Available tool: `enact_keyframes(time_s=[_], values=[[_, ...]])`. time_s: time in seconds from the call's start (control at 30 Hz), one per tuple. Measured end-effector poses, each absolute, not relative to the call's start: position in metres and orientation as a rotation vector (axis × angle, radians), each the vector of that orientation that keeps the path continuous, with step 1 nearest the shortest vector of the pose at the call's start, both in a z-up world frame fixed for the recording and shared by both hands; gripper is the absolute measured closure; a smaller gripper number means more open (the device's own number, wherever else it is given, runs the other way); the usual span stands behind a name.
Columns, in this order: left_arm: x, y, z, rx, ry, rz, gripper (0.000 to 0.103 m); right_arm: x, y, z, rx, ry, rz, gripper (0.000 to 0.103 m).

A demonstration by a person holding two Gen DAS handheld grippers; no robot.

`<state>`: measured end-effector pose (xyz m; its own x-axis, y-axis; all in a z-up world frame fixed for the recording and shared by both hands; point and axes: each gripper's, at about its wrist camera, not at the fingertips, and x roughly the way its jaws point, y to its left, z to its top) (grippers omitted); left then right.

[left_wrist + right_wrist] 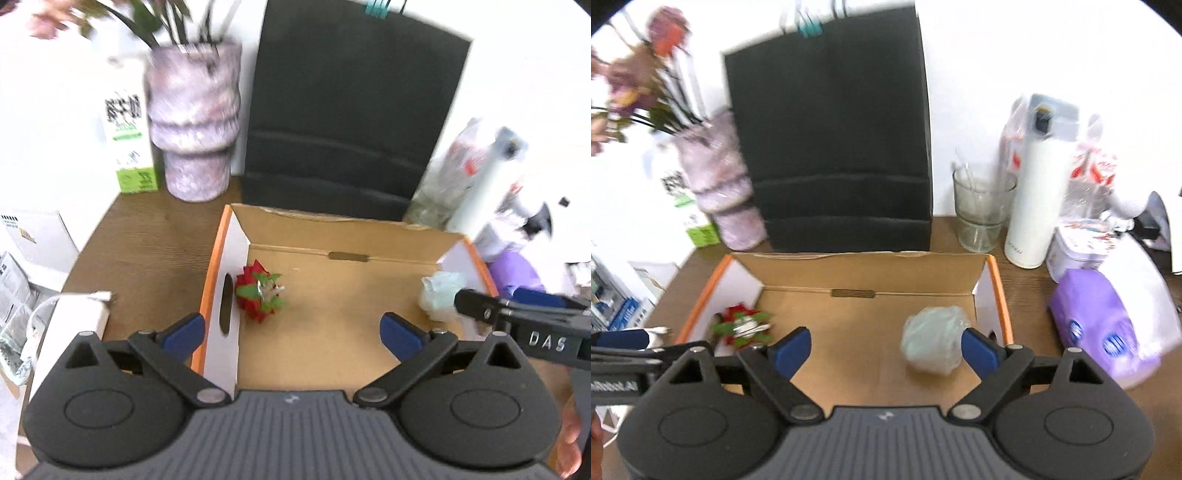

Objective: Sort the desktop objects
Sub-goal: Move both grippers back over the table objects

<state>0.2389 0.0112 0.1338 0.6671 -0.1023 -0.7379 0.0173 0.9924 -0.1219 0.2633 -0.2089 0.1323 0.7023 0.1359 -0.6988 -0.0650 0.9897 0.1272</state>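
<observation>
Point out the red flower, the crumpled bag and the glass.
red flower (pixel 256 291), left wrist view, petals.
crumpled bag (pixel 932 338), right wrist view, middle.
glass (pixel 982 210), right wrist view, side wall.

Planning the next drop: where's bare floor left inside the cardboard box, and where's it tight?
Free: the box floor's middle, between the red-green ornament at the left wall and the crumpled pale bag near the right wall. Outside, bare desk between box and vase. Crowded: right of the box, with glass, white bottle, purple pack.
</observation>
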Motion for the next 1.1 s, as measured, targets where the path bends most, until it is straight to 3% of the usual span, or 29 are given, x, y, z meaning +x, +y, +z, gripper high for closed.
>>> enact_keyframes(time_s=[0.23, 0.47, 0.7, 1.1], values=[[0.094, 0.02, 0.134, -0.132, 0.629, -0.165, 0.0, 0.119, -0.225, 0.122, 0.18, 0.637, 0.172, 0.01], [-0.027, 0.02, 0.057, -0.121, 0.555, -0.024, 0.0, -0.003, -0.231, 0.064, 0.128, 0.568, 0.216, 0.004], [-0.062, 0.008, 0.015, -0.025, 0.523, -0.005, 0.0, -0.058, -0.234, 0.011, 0.122, 0.623, 0.242, 0.004], [-0.051, 0.004, 0.001, 0.005, 0.626, -0.024, 0.0, -0.065, -0.229, 0.01, 0.082, 0.542, 0.183, 0.002]])
